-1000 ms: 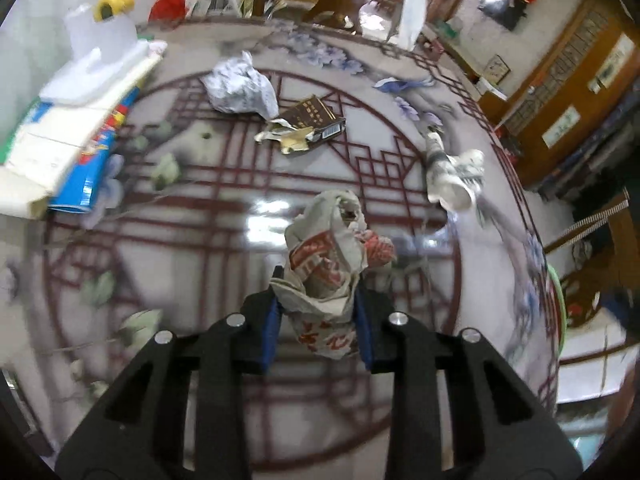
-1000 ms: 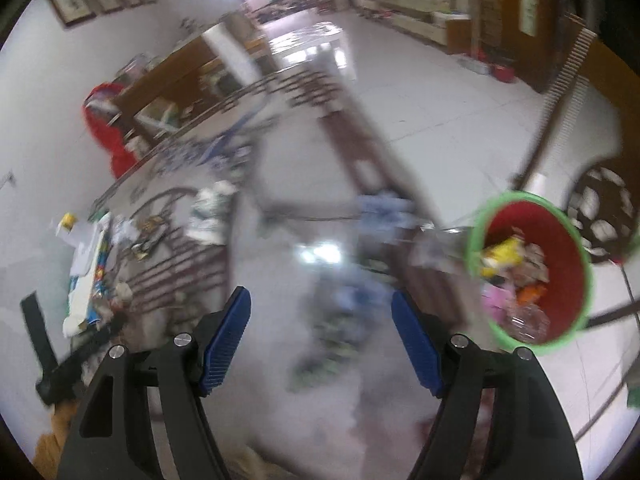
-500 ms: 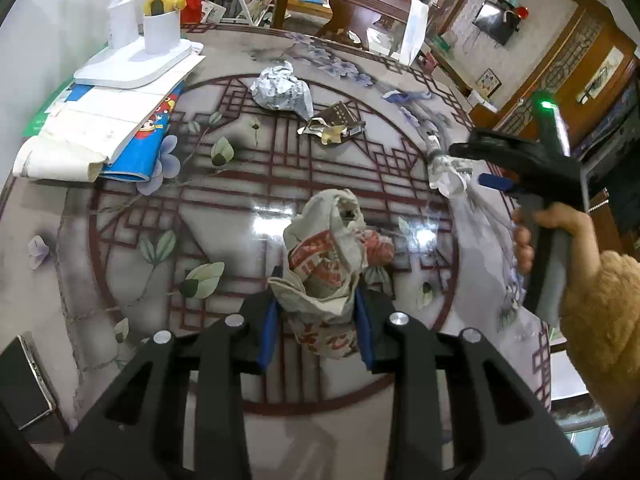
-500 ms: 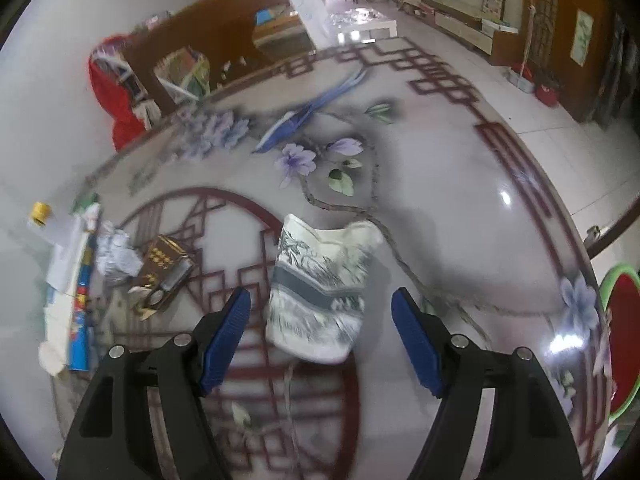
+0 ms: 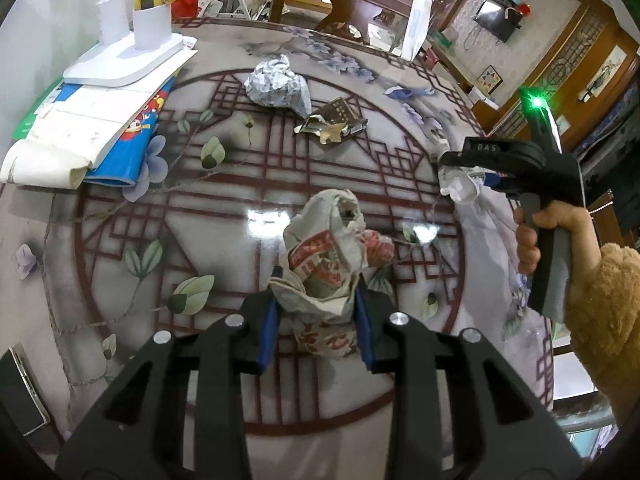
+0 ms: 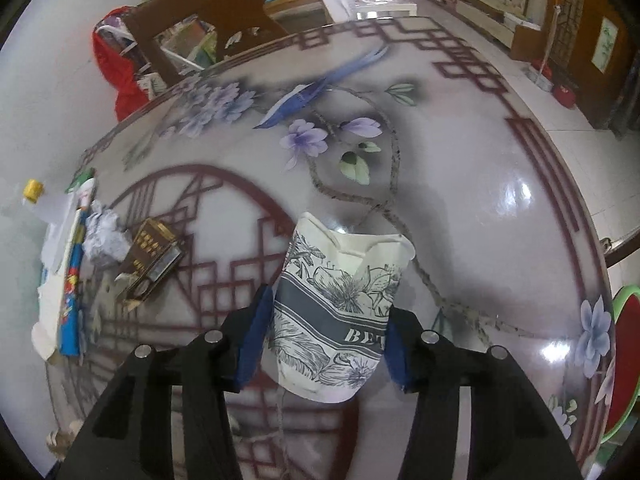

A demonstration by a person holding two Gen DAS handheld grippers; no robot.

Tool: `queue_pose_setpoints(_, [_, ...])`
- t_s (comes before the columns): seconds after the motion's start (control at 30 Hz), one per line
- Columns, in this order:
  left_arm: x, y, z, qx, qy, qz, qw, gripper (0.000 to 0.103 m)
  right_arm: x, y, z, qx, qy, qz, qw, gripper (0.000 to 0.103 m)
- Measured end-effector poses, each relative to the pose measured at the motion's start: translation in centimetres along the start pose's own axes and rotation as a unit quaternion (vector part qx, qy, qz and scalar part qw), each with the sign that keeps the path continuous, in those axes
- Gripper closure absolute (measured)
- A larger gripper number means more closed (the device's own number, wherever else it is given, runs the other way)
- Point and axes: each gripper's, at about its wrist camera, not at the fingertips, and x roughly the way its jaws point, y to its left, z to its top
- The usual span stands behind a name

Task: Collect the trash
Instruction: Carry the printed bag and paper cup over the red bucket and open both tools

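My left gripper (image 5: 316,320) is shut on a crumpled wad of red-printed newspaper (image 5: 328,248), held above the patterned round table (image 5: 120,240). A flattened paper cup (image 6: 340,288) with grey flower print lies on the table between the blue pads of my right gripper (image 6: 326,332). Its jaws are closing and both pads touch the cup's sides. In the left wrist view the right gripper (image 5: 472,176) is at the right with the cup (image 5: 460,188) under it, and a person's hand (image 5: 536,236) holds its grip.
A crumpled white paper ball (image 5: 278,86) and a torn brown box (image 5: 334,122) lie at the table's far side. Booklets and a white stand (image 5: 92,120) occupy the left edge, a phone (image 5: 20,392) the near left. A red bin with green rim (image 6: 624,360) stands beyond the right edge.
The right gripper swung from beside the red bin to over the paper cup, then its jaws narrowed onto the cup. The left gripper kept its hold on the newspaper wad.
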Motion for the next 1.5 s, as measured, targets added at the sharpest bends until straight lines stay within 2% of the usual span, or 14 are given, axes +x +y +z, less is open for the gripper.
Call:
queue_pose_setpoints(0.3, [-0.3,-0.6,-0.7,0.004,0.003,0.004,1.0000,0.071,-1.5,0.1,-3.2,-0.019,0.038,0.014,0.999,0.051])
queue_pose_setpoints(0.37, [-0.2,-0.5,-0.8,0.003,0.007,0.006,1.0000,0.071,-1.4,-0.1,-3.7,-0.018,0.041,0.006,0.999,0.044])
queue_pose_setpoints(0.43, [-0.2,-0.4,-0.8,0.002,0.008,0.006,0.9999,0.071,-1.3,-0.4,-3.9,-0.010,0.040,0.007,0.999,0.042])
queue_pose_setpoints(0.6, [-0.4,-0.3,-0.3,0.001,-0.001,0.008,1.0000,0.071,-1.2,0.1,-4.0,-0.027,0.045,0.000,0.999,0.051])
queue_pose_setpoints(0.73, [-1.5,-0.4,0.4,-0.003,-0.016,0.002,0.9999,0.071,-3.8,0.7,-4.3,-0.027,0.010,0.022,0.999,0.051])
queue_pose_setpoints(0.83, [-3.0,-1.1,1.0,0.005,-0.039,0.000,0.9992,0.071,-7.4,1.3,-5.6,-0.027,-0.027,0.046,0.998,0.051])
queue_pose_setpoints(1.1, [-6.1,-3.4,2.5,0.030,-0.087,-0.006,0.9957,0.071,-15.0,2.8,-9.3,-0.061,-0.092,0.054,0.992,0.051])
queue_pose_setpoints(1.3, [-8.2,-5.4,2.5,0.051,-0.118,-0.017,0.9916,0.071,-17.7,1.9,-11.1,-0.055,-0.118,0.046,0.990,0.050])
queue_pose_setpoints(1.5, [-8.3,-6.4,1.7,0.057,-0.109,-0.025,0.9922,0.071,-18.8,0.5,-12.1,-0.033,-0.128,0.051,0.990,0.050])
